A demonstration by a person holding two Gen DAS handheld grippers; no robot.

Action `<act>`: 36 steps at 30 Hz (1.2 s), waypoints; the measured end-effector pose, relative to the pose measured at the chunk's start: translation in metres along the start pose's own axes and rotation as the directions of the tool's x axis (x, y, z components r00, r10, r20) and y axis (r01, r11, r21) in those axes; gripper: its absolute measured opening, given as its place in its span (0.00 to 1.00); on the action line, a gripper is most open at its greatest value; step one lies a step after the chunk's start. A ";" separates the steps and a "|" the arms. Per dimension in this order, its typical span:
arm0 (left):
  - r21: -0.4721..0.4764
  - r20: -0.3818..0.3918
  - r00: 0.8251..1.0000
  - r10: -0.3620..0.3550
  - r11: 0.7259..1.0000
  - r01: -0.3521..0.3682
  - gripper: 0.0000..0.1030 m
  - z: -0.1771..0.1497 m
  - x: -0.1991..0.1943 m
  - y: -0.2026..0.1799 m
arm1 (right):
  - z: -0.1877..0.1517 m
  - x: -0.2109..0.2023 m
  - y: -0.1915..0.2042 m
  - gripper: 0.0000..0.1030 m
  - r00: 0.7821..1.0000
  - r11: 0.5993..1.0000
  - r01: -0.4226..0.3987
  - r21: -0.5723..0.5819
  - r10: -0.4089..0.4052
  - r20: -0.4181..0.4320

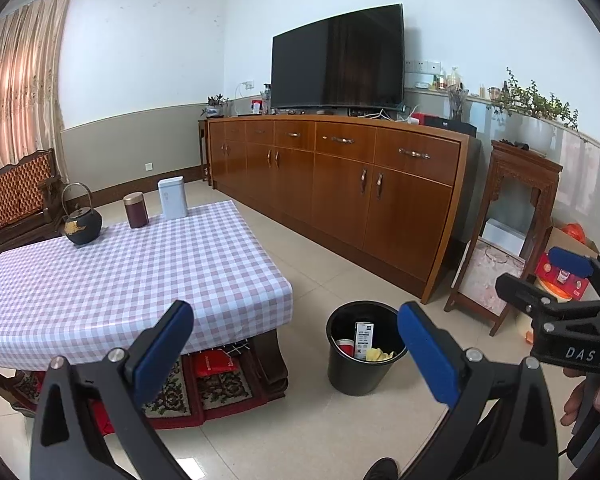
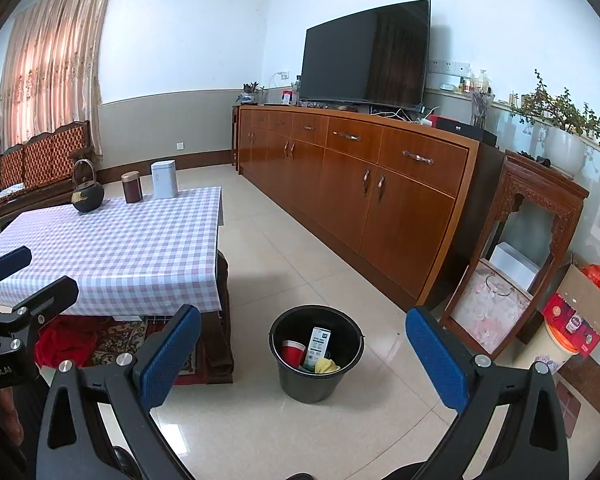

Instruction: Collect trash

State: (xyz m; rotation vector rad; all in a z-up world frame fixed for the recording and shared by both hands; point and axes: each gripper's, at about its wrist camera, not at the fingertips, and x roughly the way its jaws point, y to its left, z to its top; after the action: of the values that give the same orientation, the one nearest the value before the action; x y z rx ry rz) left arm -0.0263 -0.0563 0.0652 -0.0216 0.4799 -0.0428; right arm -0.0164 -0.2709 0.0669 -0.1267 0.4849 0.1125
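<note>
A black bin (image 1: 356,380) stands on the tiled floor beside the low table. Inside it lie a red cup (image 1: 345,347), a white carton (image 1: 363,340) and a yellow crumpled piece (image 1: 378,355). My left gripper (image 1: 296,344) is open and empty, held above and short of the bin. At the right edge of that view the right gripper (image 1: 544,272) shows from the side. In the right wrist view the bin (image 2: 312,388) holds the same cup (image 2: 293,353), carton (image 2: 318,346) and yellow piece (image 2: 326,366). My right gripper (image 2: 304,356) is open and empty, with the left gripper (image 2: 32,278) at far left.
The table's checked cloth (image 1: 120,280) carries a black teapot (image 1: 82,226), a brown canister (image 1: 136,210) and a white tin (image 1: 173,198) at its far end. A long wooden sideboard (image 1: 340,184) with a TV (image 1: 336,60), a carved stand (image 1: 512,224) and a cardboard box (image 2: 580,312) line the right wall.
</note>
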 end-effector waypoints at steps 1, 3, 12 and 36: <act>0.000 -0.001 1.000 0.000 1.000 0.000 0.99 0.000 0.000 -0.001 | 0.001 0.000 0.000 1.00 1.000 1.000 0.001 -0.001 -0.001 0.000; 0.000 -0.001 1.000 -0.002 1.000 0.002 0.99 0.001 0.001 0.000 | 0.002 0.000 -0.001 1.00 1.000 1.000 0.003 -0.003 -0.003 0.001; -0.001 -0.004 1.000 -0.010 1.000 0.010 0.99 0.001 0.002 0.000 | 0.003 -0.001 -0.002 1.00 1.000 1.000 0.002 -0.011 -0.002 -0.001; 0.001 -0.003 1.000 -0.008 1.000 0.008 0.99 -0.001 0.003 0.001 | 0.003 0.000 -0.002 1.00 1.000 1.000 -0.007 -0.014 0.007 -0.005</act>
State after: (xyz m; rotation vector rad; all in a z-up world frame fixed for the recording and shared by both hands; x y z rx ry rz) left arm -0.0241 -0.0555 0.0634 -0.0219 0.4830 -0.0506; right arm -0.0143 -0.2727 0.0696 -0.1394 0.4894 0.1227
